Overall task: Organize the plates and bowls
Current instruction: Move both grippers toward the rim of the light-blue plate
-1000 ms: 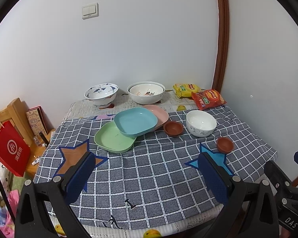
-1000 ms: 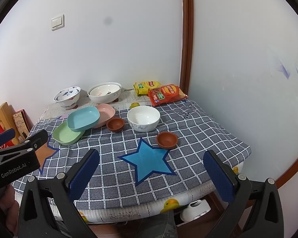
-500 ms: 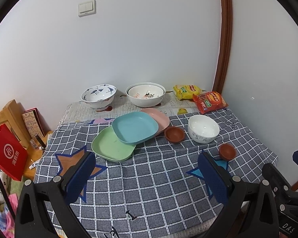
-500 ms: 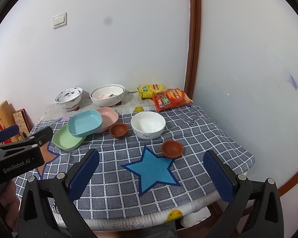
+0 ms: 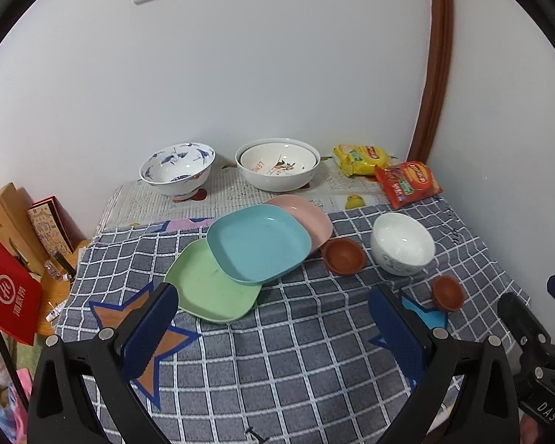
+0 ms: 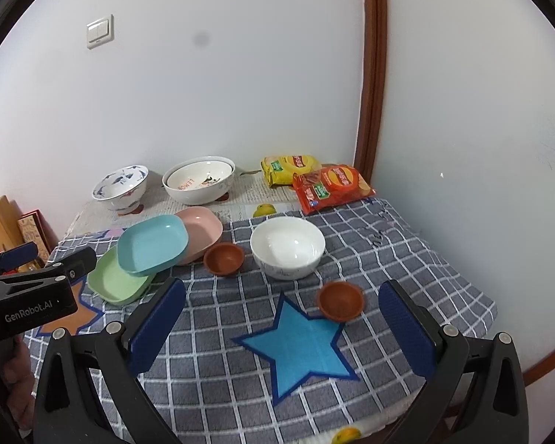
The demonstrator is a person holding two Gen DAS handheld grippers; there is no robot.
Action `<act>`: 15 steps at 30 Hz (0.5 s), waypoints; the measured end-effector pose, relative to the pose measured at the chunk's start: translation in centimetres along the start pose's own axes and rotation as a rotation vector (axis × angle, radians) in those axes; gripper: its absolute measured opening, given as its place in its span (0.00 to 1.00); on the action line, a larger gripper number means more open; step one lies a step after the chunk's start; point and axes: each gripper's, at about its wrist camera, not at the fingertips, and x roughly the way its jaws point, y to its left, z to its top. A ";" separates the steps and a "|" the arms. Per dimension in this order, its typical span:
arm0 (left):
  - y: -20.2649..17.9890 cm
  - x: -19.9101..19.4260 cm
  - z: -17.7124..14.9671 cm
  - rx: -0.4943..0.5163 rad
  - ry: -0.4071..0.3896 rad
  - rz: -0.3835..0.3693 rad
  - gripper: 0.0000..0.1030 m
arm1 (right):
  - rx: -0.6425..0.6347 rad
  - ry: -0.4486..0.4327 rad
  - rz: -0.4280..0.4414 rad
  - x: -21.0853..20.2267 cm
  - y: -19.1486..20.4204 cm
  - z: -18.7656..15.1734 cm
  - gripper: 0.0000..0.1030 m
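On the checked cloth lie three overlapping plates: green (image 5: 211,288) (image 6: 114,281), blue (image 5: 259,242) (image 6: 151,244) on top, pink (image 5: 307,214) (image 6: 203,229) behind. A white bowl (image 5: 401,242) (image 6: 286,246) stands to their right, with two small brown bowls, one (image 5: 343,257) (image 6: 224,258) beside the plates and one (image 5: 447,292) (image 6: 339,300) nearer the front. A blue-patterned bowl (image 5: 177,168) (image 6: 121,187) and large nested white bowls (image 5: 277,164) (image 6: 199,179) stand at the back. My left gripper (image 5: 273,327) and right gripper (image 6: 283,322) are both open and empty, above the table's front.
Yellow (image 5: 362,157) (image 6: 288,168) and red (image 5: 407,183) (image 6: 331,187) snack bags lie at the back right by the wall corner. A red bag (image 5: 9,292) and wooden items (image 5: 7,214) stand left of the table. The table edge runs along the right.
Both grippers have moved closer to the table and slightly downward; the dishes appear larger and lower in view. No dish has moved.
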 end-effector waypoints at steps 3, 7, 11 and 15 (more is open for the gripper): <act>0.5 1.6 0.6 -0.002 0.015 0.010 1.00 | -0.026 -0.011 -0.010 1.5 0.8 0.5 1.00; 1.2 3.6 1.5 -0.020 0.035 0.017 1.00 | -0.050 0.020 0.019 4.0 1.9 1.4 1.00; 2.0 5.6 2.3 -0.040 0.056 0.025 1.00 | -0.068 0.050 0.052 6.0 3.0 2.0 1.00; 2.7 7.3 3.1 -0.048 0.067 0.030 1.00 | -0.069 0.053 0.077 7.7 3.9 2.6 1.00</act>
